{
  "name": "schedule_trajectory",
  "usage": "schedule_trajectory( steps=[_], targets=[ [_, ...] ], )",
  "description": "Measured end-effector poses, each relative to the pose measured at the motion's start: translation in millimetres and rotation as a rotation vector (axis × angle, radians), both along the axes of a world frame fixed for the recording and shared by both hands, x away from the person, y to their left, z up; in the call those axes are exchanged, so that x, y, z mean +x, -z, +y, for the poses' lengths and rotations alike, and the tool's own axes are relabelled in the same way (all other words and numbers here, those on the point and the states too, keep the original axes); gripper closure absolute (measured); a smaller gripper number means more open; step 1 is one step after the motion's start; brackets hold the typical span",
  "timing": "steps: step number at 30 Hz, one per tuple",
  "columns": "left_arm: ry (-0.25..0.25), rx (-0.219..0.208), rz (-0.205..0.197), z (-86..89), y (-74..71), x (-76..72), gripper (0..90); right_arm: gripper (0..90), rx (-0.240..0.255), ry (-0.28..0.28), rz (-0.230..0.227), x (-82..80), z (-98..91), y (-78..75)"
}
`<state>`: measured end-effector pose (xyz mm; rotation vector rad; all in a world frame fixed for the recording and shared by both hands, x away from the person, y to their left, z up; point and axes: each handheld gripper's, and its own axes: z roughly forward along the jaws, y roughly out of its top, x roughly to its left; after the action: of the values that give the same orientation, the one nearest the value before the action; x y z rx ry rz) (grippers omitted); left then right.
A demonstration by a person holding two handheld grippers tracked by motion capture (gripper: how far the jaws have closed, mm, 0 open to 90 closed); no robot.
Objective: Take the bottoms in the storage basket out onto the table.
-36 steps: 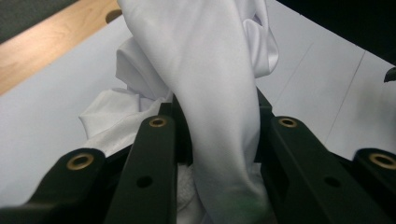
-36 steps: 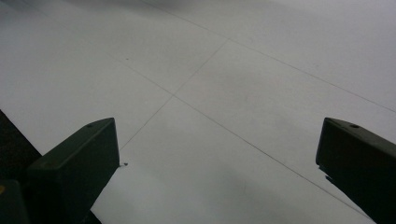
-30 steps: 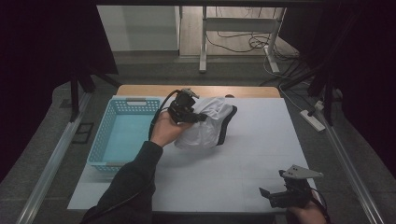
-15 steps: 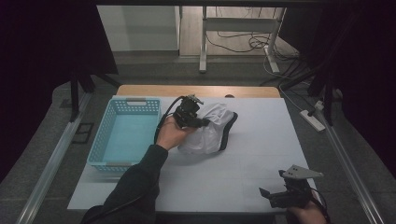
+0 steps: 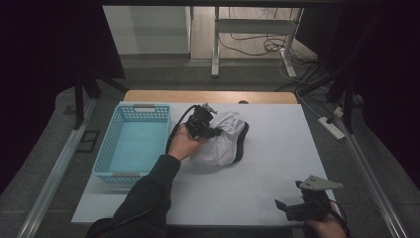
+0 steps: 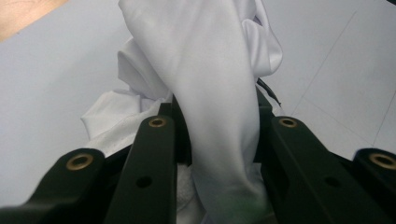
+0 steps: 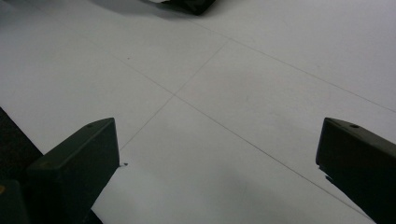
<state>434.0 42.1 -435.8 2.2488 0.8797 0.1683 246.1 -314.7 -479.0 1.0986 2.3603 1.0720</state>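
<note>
At the left of the white-covered table [image 5: 277, 168] sits a light blue basket [image 5: 130, 144], nothing in it. Just to its right the left gripper [image 5: 214, 130] has its jaws clamped on a fold of a white garment with a dark trim [image 5: 223, 144], which bunches up between them in the left gripper view [image 6: 219, 116]. The heap lies mid-table, just beside the basket. I judge the grasp made; next comes a clean lift and a carry leftwards over the basket rim. The crumpled bundle's long axis runs roughly from near-left to far-right. Far right, at the near edge, the right gripper [image 5: 299, 209] waits, jaws wide apart over bare table.
</note>
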Motion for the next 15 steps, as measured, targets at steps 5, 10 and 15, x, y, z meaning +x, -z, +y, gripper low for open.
schedule_trajectory(
  steps=[5,10,15],
  targets=[
    [0.004,0.014,0.012,-3.5,6.3,1.5,72.6,0.0,-0.002,0.000,0.000,0.0,0.0,-0.1],
    [0.001,0.032,0.013,-7.5,11.7,1.8,72.7,0.0,-0.002,-0.001,-0.001,-0.1,0.1,-0.1],
    [0.002,0.046,0.018,-10.7,16.8,2.7,72.8,0.0,-0.003,-0.002,-0.001,-0.1,0.1,-0.1]
  ],
)
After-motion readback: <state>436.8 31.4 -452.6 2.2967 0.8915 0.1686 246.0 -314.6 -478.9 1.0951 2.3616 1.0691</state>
